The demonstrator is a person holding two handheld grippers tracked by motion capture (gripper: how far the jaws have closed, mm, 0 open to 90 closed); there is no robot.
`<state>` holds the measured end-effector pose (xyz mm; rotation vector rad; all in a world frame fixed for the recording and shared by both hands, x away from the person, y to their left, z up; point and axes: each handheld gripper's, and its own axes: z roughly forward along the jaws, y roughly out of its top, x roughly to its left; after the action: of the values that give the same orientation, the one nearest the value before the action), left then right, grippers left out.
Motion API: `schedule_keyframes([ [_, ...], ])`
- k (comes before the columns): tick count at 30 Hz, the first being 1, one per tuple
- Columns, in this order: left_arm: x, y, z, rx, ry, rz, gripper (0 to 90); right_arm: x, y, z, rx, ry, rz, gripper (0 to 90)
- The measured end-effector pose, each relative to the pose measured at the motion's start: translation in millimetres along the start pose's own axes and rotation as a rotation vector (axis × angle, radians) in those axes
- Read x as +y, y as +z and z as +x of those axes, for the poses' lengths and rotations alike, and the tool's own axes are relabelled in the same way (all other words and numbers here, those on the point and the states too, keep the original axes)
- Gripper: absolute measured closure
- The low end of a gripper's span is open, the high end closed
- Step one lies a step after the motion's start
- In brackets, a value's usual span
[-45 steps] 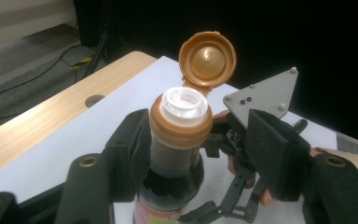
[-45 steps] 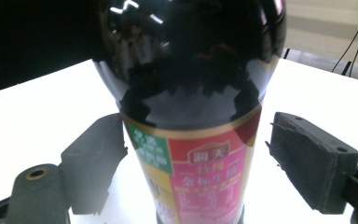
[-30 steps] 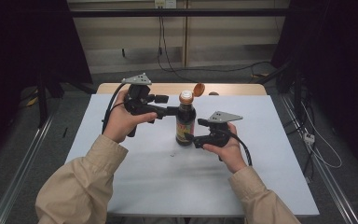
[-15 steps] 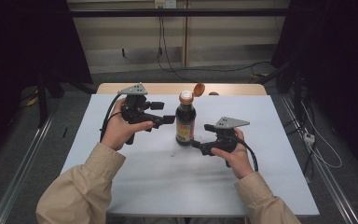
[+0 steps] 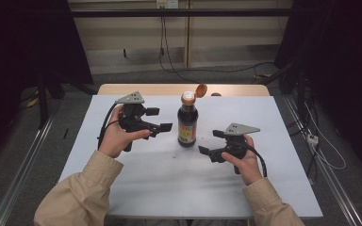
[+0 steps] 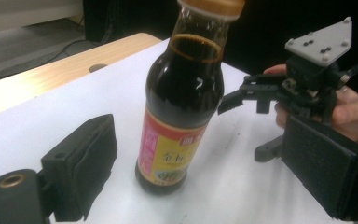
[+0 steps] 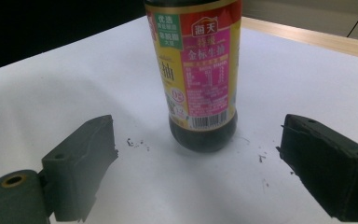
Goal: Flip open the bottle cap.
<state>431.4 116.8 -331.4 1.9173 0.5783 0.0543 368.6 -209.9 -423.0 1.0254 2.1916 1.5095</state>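
Lone obstacle mid-table [image 5: 136,188]: upright bottle [image 5: 187,126], cap flipped open. Open table all round the bottle, nearer the person and to either side. Left gripper [image 5: 159,119] just left of the bottle, right gripper [image 5: 210,142] just right, both clear of it with gaps between.

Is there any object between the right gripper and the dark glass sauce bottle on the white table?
No. Bare white table lies between the open right gripper and the dark glass sauce bottle with its orange flip cap open; only tiny dark specks lie there.
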Motion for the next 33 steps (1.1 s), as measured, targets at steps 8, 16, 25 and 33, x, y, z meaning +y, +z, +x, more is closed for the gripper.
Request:
schedule_keyframes([
  [8,-13.2,-1.4,-2.3,0.005,0.018,0.011,8.5,-6.9,-10.4,-0.4,-0.005,0.004,0.000,9.5],
  [16,-29.9,-3.3,-0.2,-0.002,0.017,0.015,7.0,-13.8,-19.6,-3.2,-0.024,0.003,0.012,9.5],
  [25,-48.4,-7.1,1.8,0.003,0.005,0.010,6.9,-19.7,-29.0,-5.0,-0.033,0.004,0.013,9.5],
  [33,-62.4,-14.1,3.3,0.008,-0.008,0.012,6.9,-23.6,-33.3,-5.1,-0.038,0.006,0.018,9.5],
])
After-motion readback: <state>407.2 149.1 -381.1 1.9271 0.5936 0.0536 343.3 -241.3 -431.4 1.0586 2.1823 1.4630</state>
